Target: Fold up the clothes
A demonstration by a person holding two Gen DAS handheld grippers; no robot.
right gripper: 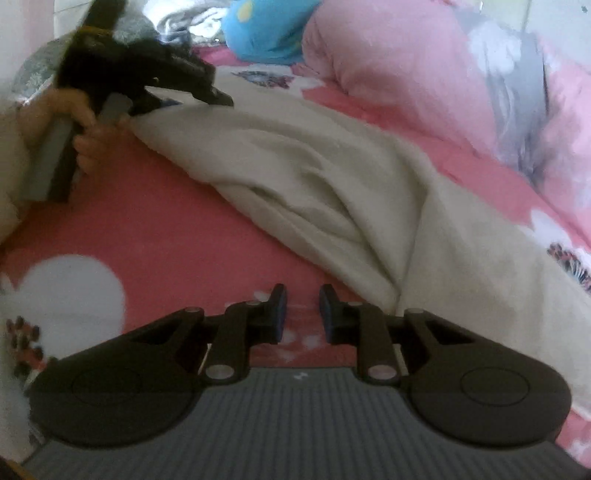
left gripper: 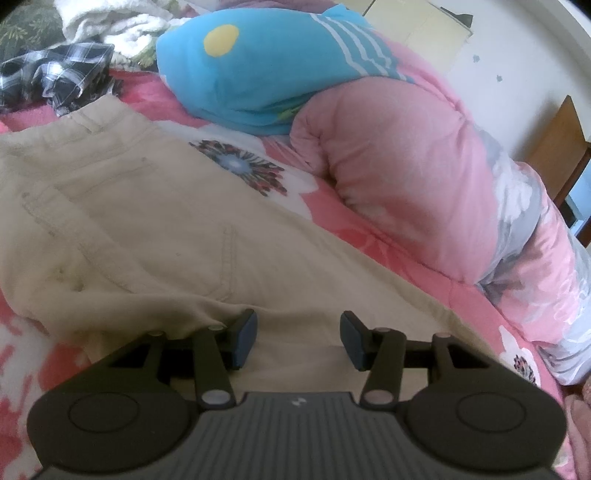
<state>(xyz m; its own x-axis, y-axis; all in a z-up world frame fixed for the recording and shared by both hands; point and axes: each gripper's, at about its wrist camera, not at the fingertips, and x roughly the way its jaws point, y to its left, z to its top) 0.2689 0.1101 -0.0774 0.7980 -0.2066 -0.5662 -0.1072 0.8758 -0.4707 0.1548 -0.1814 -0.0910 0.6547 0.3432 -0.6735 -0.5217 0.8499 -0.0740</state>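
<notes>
Beige trousers (left gripper: 129, 206) lie spread on a pink flowered bed sheet (left gripper: 332, 206), waistband and pockets toward the far left. My left gripper (left gripper: 298, 334) hovers low over one trouser leg, jaws open at a medium gap with only flat cloth beneath; a fabric fold bunches by its left finger. In the right wrist view the trousers (right gripper: 332, 184) run diagonally, and a hand (right gripper: 85, 136) holds the left gripper (right gripper: 218, 98) at their far end. My right gripper (right gripper: 303, 310) sits above the bare sheet (right gripper: 166, 240) just left of the trousers' near edge, jaws open a narrow gap with nothing between them.
A blue pillow (left gripper: 258, 62) and a rolled pink quilt (left gripper: 399, 166) line the far and right sides of the bed. A dark plaid garment (left gripper: 55, 74) and white laundry (left gripper: 110, 22) are piled at the far left. Wooden furniture (left gripper: 554, 147) stands beyond the quilt.
</notes>
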